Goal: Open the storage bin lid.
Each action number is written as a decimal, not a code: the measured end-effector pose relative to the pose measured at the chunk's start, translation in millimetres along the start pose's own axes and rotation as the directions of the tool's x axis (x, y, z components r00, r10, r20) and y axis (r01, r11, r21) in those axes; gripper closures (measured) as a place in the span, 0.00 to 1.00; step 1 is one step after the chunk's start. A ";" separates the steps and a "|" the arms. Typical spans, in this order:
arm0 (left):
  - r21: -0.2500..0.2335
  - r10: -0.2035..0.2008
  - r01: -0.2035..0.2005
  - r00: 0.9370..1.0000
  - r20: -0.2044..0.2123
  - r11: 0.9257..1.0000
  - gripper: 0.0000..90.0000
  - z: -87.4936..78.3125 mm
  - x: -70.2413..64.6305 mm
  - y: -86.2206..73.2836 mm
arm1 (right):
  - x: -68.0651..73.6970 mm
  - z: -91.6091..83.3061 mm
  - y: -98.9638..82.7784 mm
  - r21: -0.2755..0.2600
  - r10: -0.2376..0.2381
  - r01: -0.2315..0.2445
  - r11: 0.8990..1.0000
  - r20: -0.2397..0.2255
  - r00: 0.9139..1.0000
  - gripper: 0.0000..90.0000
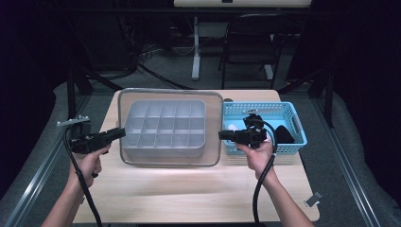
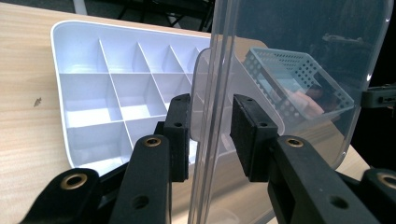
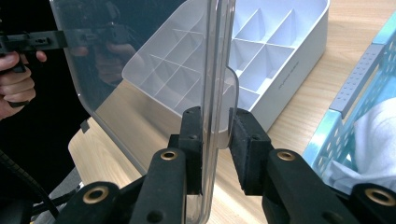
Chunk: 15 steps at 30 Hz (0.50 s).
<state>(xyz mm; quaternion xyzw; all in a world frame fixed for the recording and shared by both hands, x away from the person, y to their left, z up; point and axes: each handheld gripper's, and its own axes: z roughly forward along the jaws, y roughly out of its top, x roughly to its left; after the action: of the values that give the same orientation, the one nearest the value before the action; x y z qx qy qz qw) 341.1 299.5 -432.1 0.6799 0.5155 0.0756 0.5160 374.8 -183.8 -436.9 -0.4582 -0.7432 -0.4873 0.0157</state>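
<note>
Clear lid (image 1: 170, 92) held above white divider tray (image 1: 165, 127) on bench (image 1: 189, 189), left gripper (image 2: 210, 135) & right gripper (image 3: 215, 140) each w/ jaws clamped on opp. lid edges; lid lifted, not seated yet — lowering/aligning onto tray prob. left.

Clear lid (image 1: 170, 163) held over white divided tray (image 1: 163, 125) by left claw (image 1: 119, 133), right claw (image 1: 222, 135).

You are working under even overhead light: the tabletop (image 1: 189, 189) is glowing pale while the room beyond its far edge is sinking into darkness. The clear lid (image 2: 299, 70) is catching reflections, and the high view is looking soft.
</note>
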 end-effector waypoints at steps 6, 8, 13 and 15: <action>-0.015 -0.007 0.007 1.000 0.005 1.000 0.76 -6.6 -1.9 -12.6 | 7.3 -3.9 -7.4 -0.006 -0.024 0.025 1.000 0.003 1.000 0.84; -0.014 -0.007 0.007 1.000 0.007 1.000 0.76 -8.2 -1.6 -16.1 | 9.4 -4.4 -11.2 -0.003 -0.029 0.029 1.000 -0.003 1.000 0.84; -0.015 -0.002 0.002 1.000 0.005 1.000 0.76 -13.4 -2.8 -21.9 | 14.0 -4.0 -17.2 -0.007 -0.038 0.038 0.999 0.003 0.999 0.84; -0.015 -0.003 0.003 1.000 0.002 1.000 0.76 -16.1 -3.6 -23.3 | 15.0 -3.4 -18.7 0.001 -0.045 0.045 0.999 -0.002 0.999 0.84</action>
<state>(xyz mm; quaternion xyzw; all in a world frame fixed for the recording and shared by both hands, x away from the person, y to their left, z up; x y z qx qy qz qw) 314.8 305.2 -441.4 0.6754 0.5154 0.0779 0.5217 351.7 -178.3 -441.2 -0.4410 -0.7536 -0.4874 0.0058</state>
